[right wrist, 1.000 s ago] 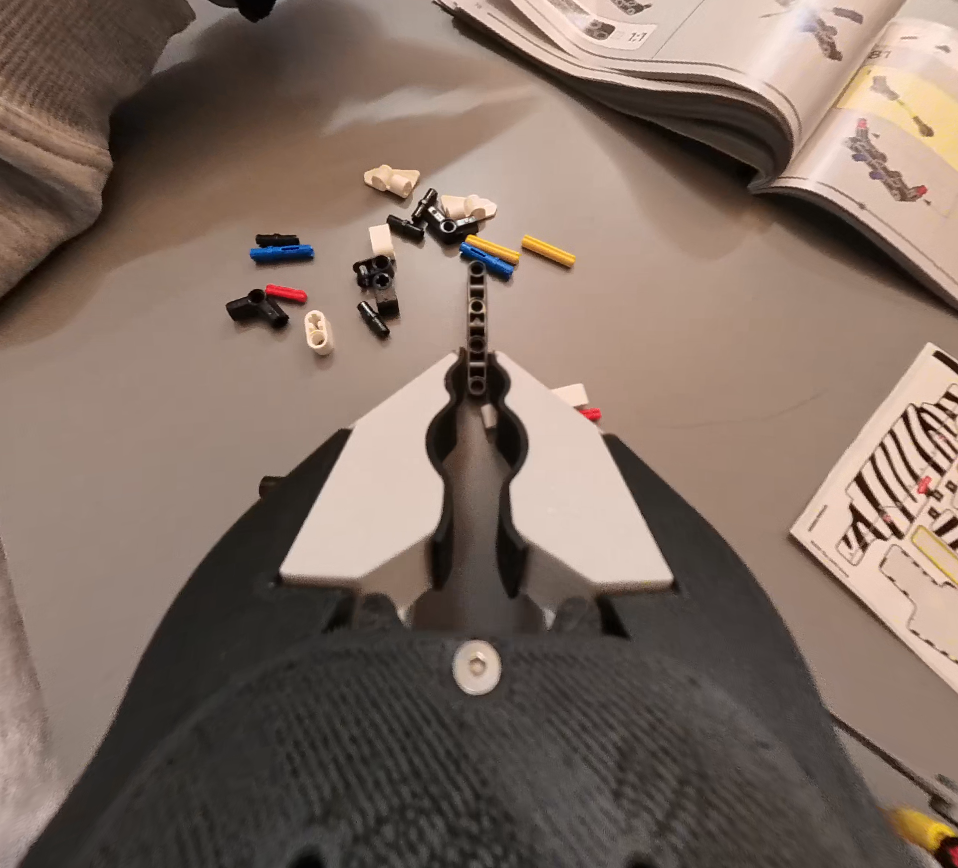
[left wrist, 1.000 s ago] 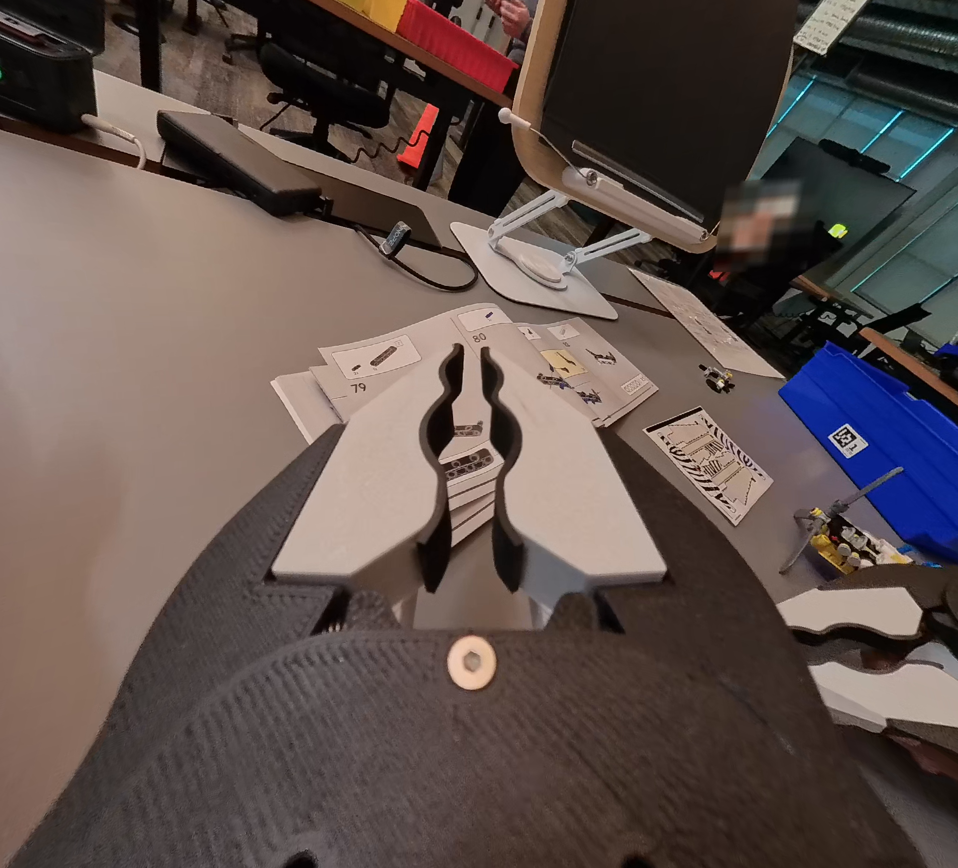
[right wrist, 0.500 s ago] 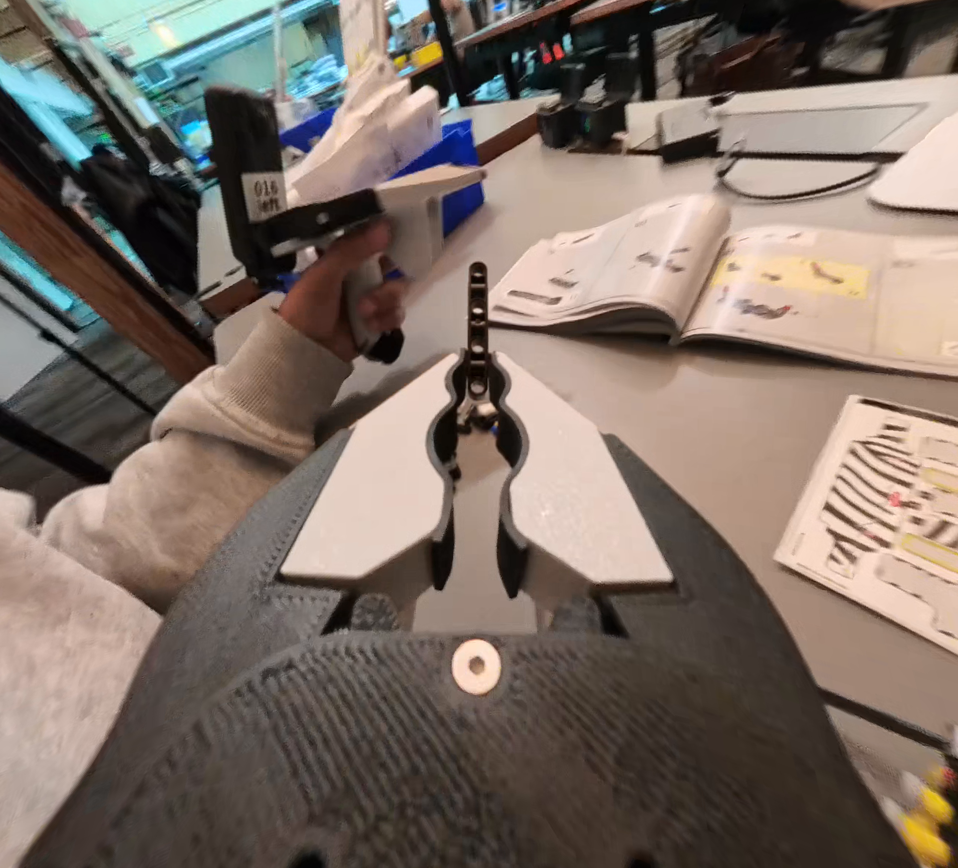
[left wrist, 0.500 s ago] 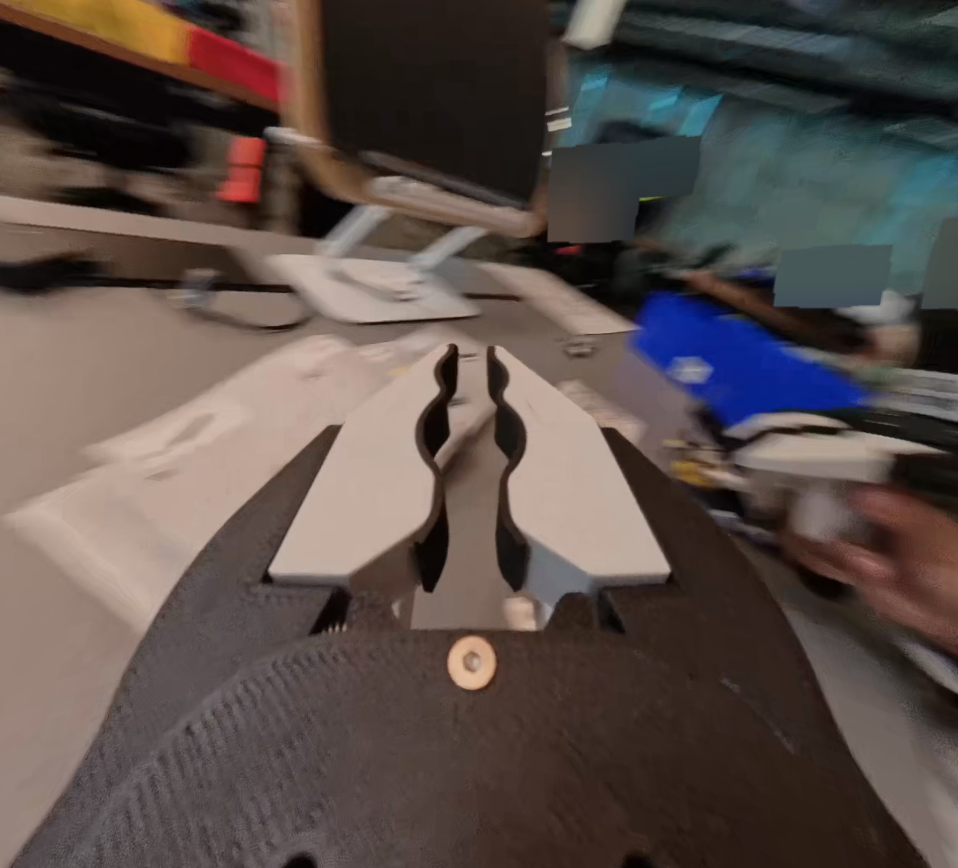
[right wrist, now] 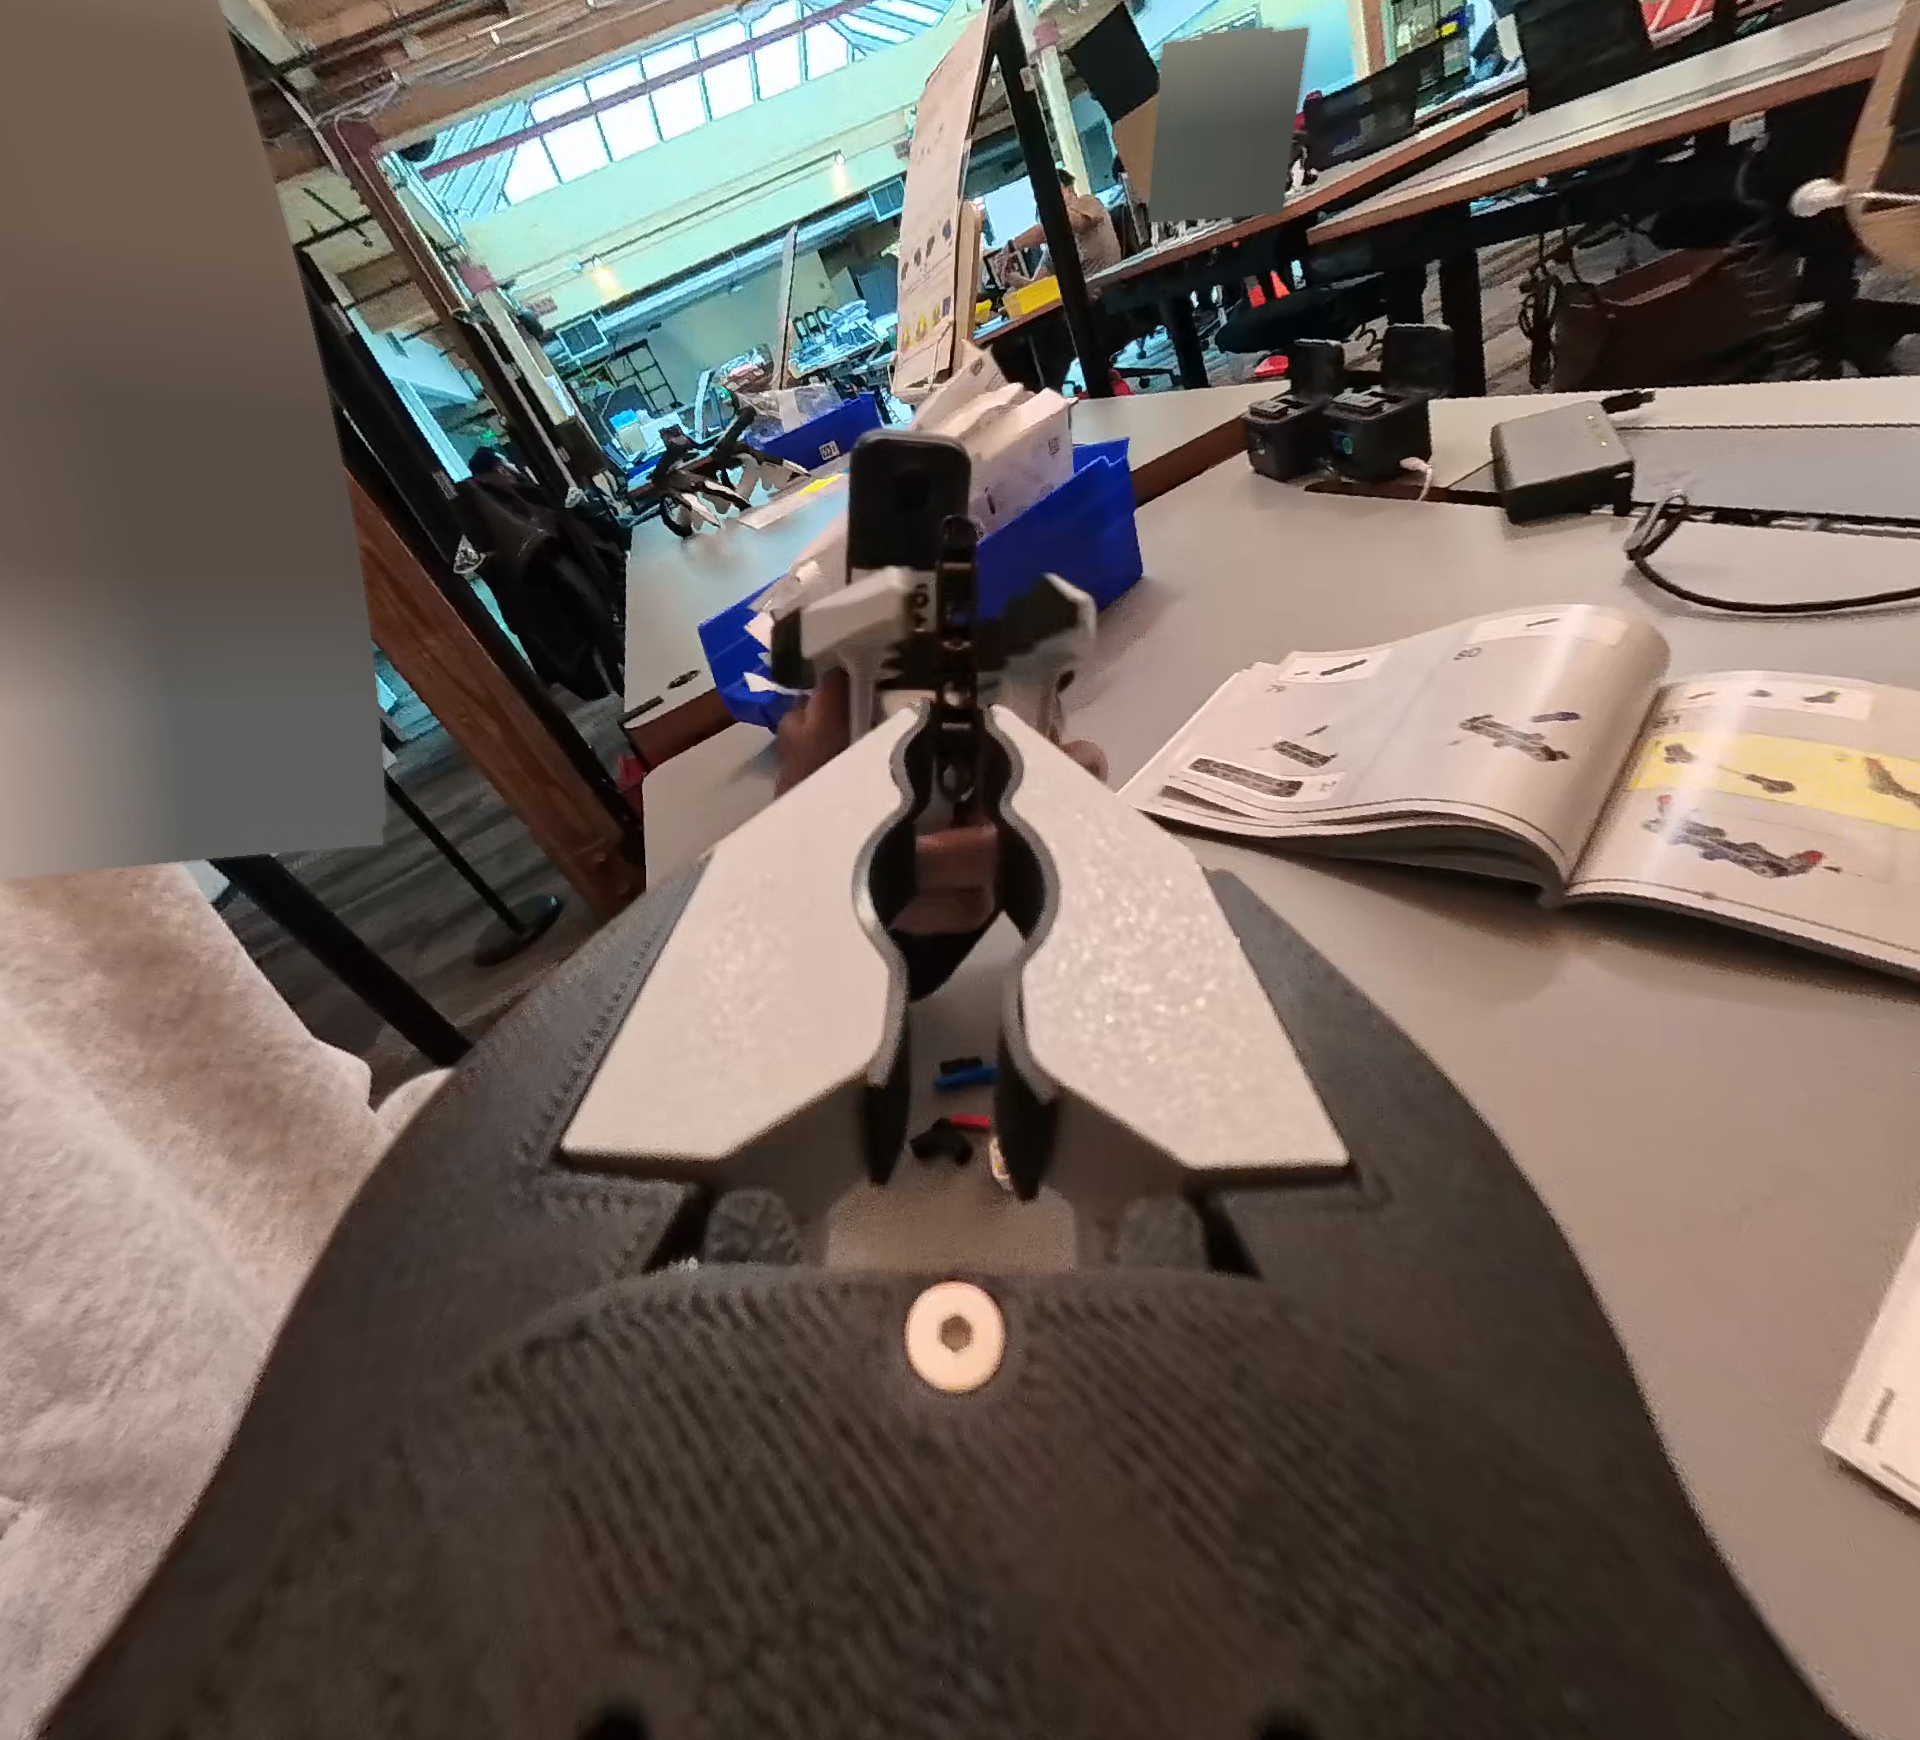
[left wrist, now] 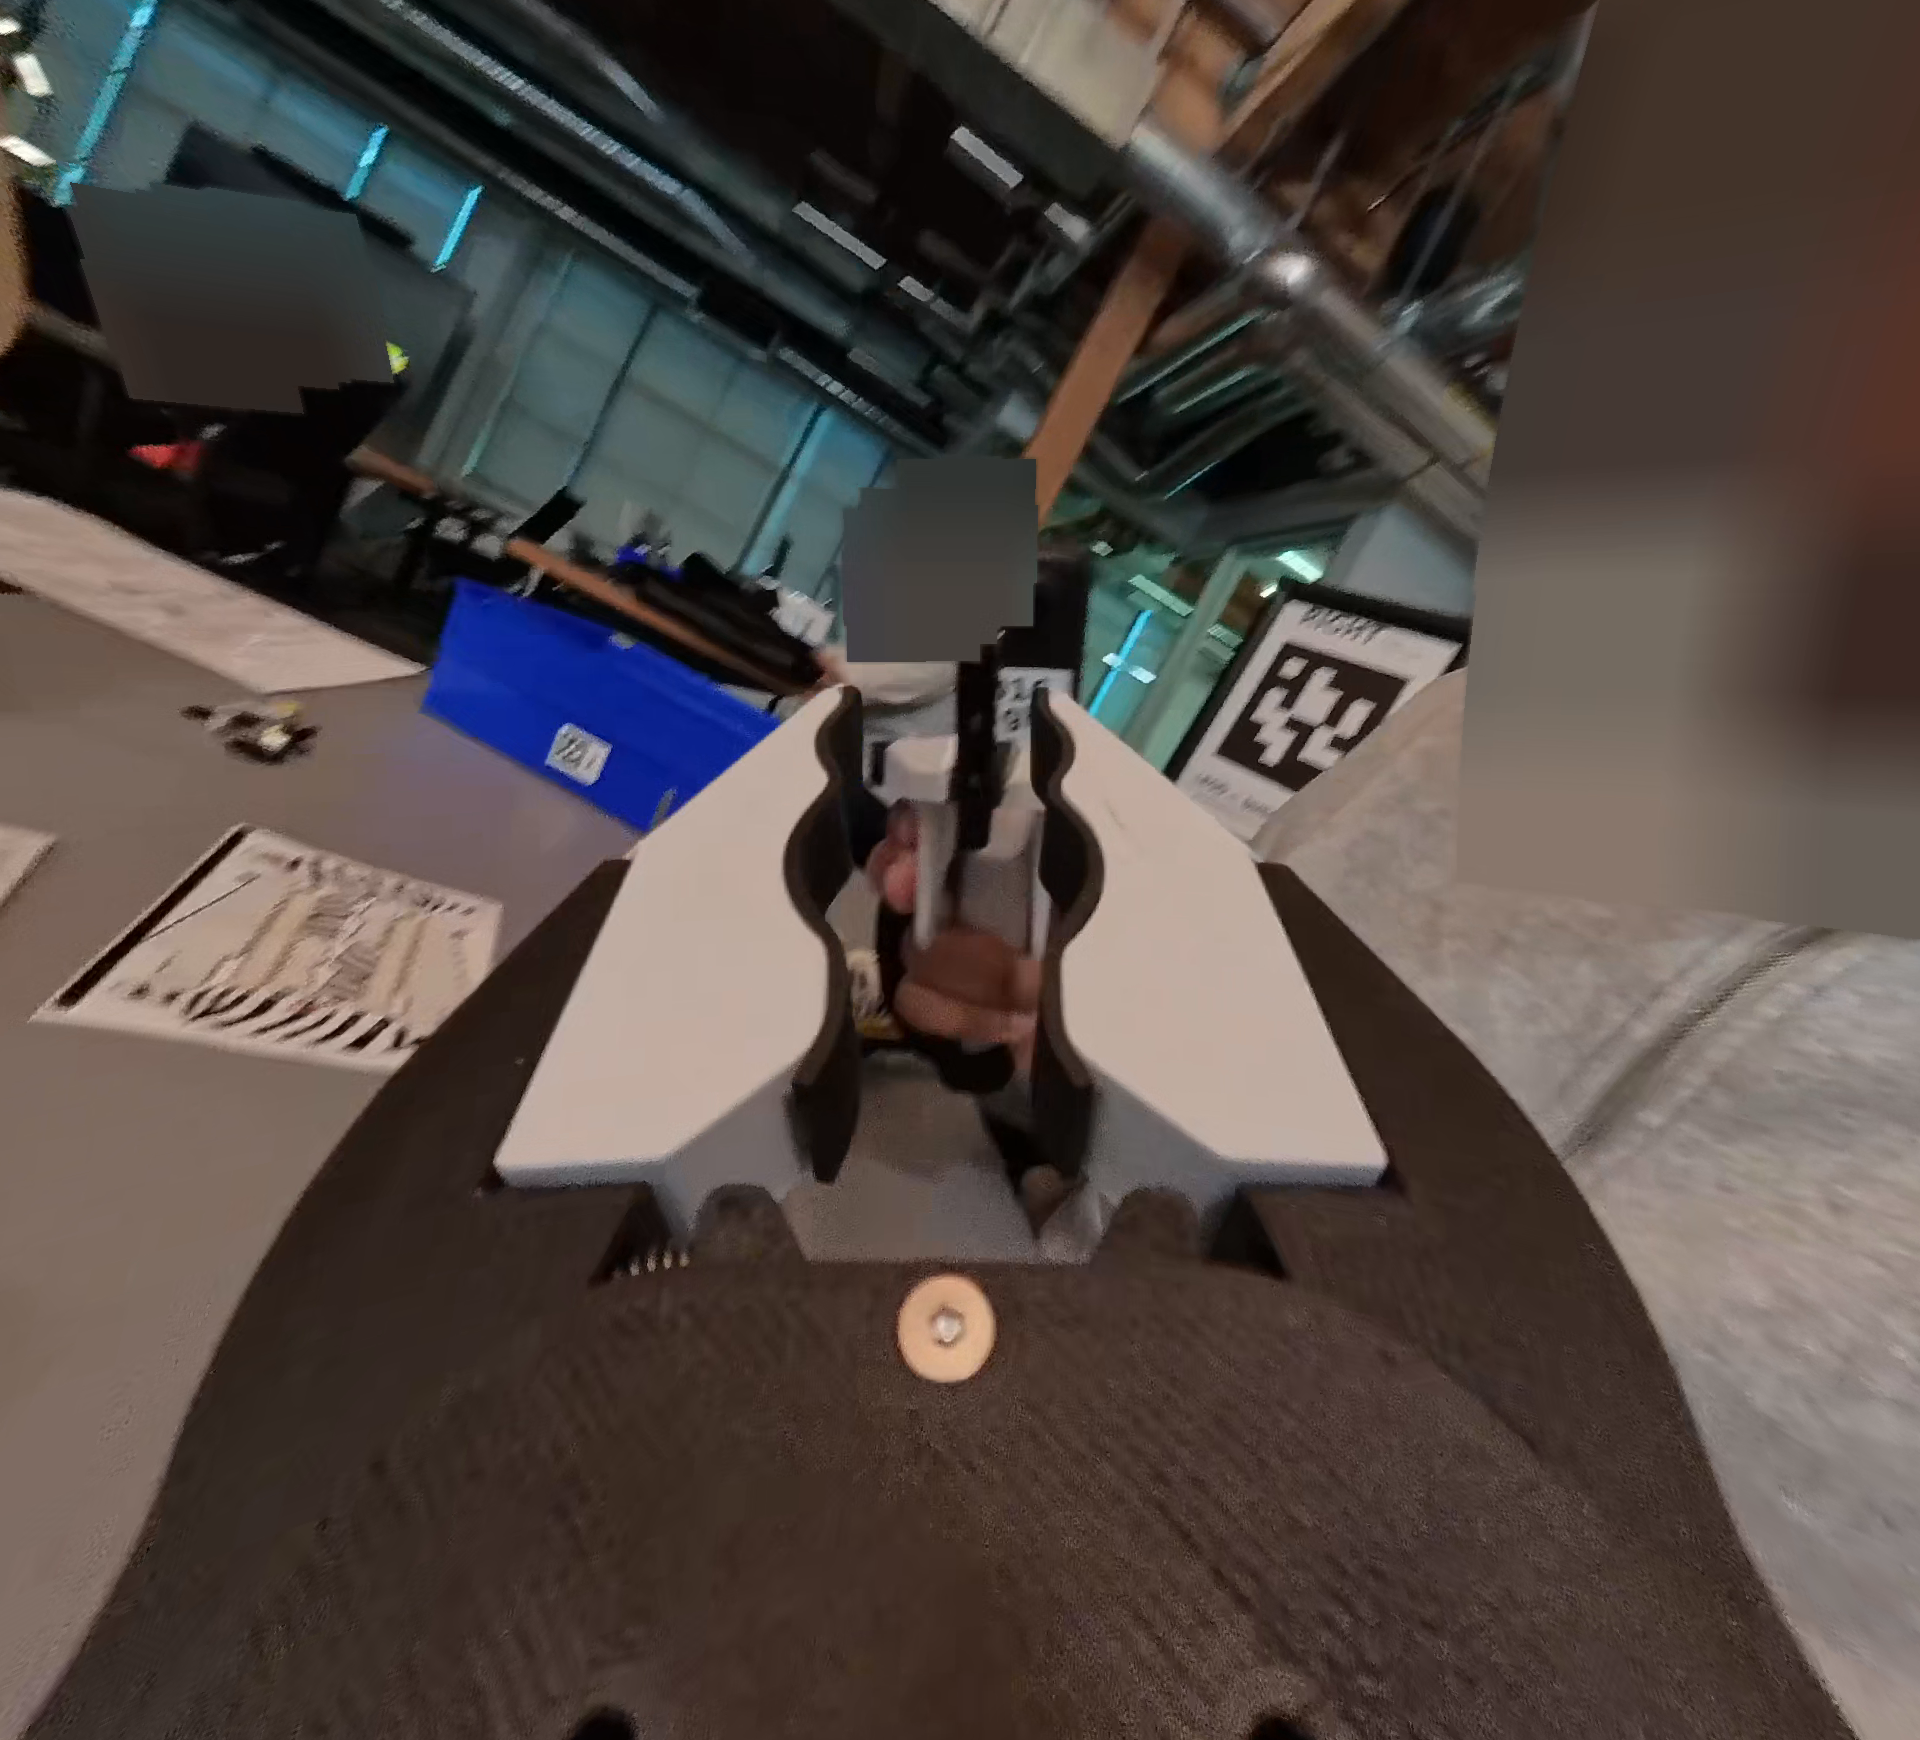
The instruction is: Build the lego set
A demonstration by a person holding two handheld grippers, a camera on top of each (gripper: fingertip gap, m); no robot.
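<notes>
Right gripper (right wrist: pixel 954 760) pinches the low end of a black beam (right wrist: pixel 951 641), tips pressed on it, the rest standing up past the fingers. Held in the air above the table (right wrist: pixel 1558 1119), likely so the free end is reachable. Left gripper (left wrist: pixel 948 724) is spread, nothing between its fingers; it faces the right one with the beam (left wrist: pixel 977 755) in its gap, near the right-hand finger, contact unclear. My read: a handoff or regrip, or left bracing the beam for a pin.

Loose pins (right wrist: pixel 956 1077), blue, red and black, lie on the table under the right gripper. Open manual (right wrist: pixel 1538 755) is to the right, probably kept in sight for the step. Blue bin (right wrist: pixel 1049 537) is behind the left gripper. Sticker sheet (left wrist: pixel 281 942) is flat, left of the left gripper.

Risk: beam pivots in a 1-end grip when pushed.
</notes>
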